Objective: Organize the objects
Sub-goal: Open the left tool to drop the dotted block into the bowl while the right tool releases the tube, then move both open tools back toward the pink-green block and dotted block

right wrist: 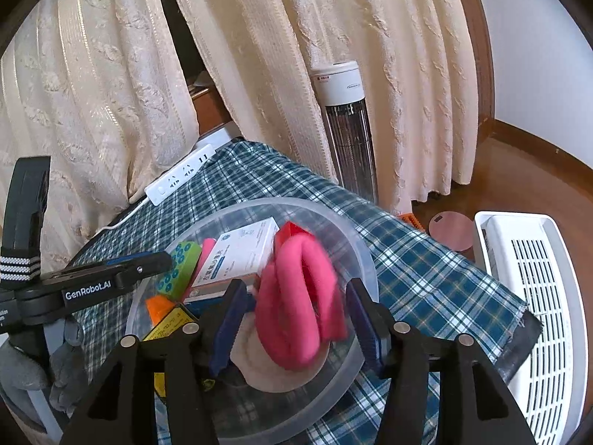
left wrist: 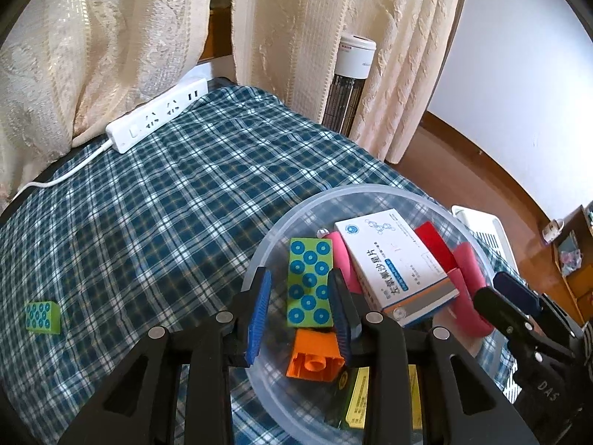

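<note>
Your plaid-covered table point(left wrist: 178, 200) is carrying three things.
A clear bowl point(left wrist: 370, 194) is sitting lower right, a power strip point(left wrist: 155, 118) is lying upper left, a green block point(left wrist: 42, 317) far left.

Bright, even daylight through curtains point(left wrist: 129, 37) at 12 o'clock; soft shadows; pink cloth point(right wrist: 296, 296) motion-blurred; strong fisheye bending, black vignette at corners.

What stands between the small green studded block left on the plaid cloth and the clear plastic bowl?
Nothing visible: only bare plaid cloth lies between the small green studded block and the clear plastic bowl.
</note>
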Available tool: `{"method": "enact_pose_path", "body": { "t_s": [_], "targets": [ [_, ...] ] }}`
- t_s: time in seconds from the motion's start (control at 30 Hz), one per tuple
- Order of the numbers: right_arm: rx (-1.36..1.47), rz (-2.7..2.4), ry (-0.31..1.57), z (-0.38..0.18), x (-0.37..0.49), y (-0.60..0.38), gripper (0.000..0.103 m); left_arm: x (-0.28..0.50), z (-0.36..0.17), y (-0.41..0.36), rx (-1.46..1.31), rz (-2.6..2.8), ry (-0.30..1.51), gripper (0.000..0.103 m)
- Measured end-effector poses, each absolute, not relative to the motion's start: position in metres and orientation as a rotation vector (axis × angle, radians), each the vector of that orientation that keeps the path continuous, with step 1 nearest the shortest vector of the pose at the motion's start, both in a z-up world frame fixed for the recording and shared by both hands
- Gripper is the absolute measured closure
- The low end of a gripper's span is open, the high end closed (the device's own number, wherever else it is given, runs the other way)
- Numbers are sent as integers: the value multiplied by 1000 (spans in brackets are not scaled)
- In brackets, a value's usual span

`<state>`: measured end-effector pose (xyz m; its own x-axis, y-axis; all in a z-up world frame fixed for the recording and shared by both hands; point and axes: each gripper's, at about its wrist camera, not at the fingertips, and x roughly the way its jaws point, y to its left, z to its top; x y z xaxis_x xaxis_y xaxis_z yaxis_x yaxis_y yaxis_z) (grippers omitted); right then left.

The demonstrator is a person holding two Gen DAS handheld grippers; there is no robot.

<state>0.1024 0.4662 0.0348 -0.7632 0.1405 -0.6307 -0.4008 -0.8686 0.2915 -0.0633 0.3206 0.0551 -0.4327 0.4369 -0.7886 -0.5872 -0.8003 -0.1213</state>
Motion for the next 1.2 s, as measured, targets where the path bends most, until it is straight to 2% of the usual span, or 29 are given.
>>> {"method": "enact_pose_path", "body": {
  "t_s": [0.27,0.47,0.63,0.93,1.2],
  "targets": [
    [-877,2634,590,43,104,460,39,-59,60,301,-1159,2260,202,67],
    [-866,2650,576,51,104,449,39,-55,64,284,-1149,2302,198,57],
    [-871,2672,569,55,102,436,39,-53,67,264,-1140,2344,186,44],
    [-889,2727,544,61,93,406,39,-55,67,226,-1178,2397,129,38],
    [-944,2779,521,60,81,377,38,-58,66,186,-1202,2453,80,37]
  ]
}}
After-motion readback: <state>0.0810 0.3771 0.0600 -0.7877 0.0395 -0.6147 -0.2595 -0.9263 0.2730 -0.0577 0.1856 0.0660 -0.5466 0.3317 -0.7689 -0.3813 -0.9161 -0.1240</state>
